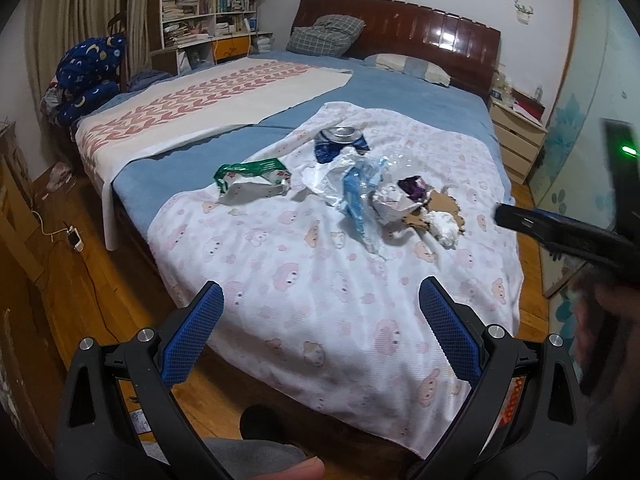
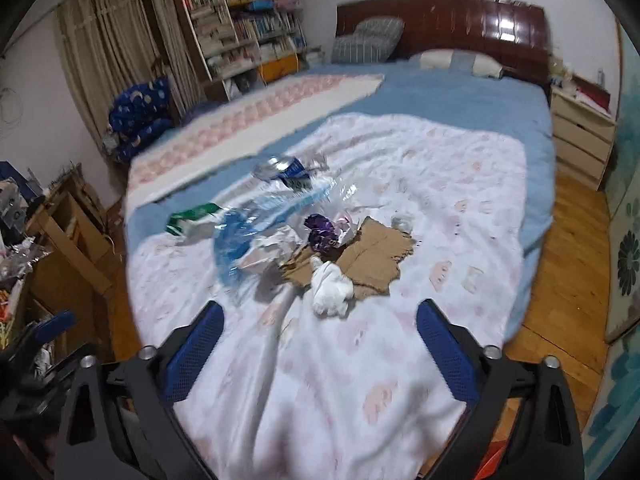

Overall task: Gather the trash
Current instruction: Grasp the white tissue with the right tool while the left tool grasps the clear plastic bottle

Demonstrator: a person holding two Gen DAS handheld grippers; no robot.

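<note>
A heap of trash lies on the white, pink-printed blanket on the bed. It holds a crushed blue can, a green and white wrapper, a clear and blue plastic bag, a purple wrapper, torn cardboard and a white tissue wad. My left gripper hangs open over the blanket's near end, well short of the heap. My right gripper is open too, with nothing between its pads; the tissue wad and cardboard lie just beyond its tips. The right wrist view is blurred.
The bed has a blue sheet and a dark wooden headboard. A nightstand stands to its right, and bookshelves stand at the back left. A phone on a cable lies on the wooden floor. Cluttered wooden furniture stands at the left.
</note>
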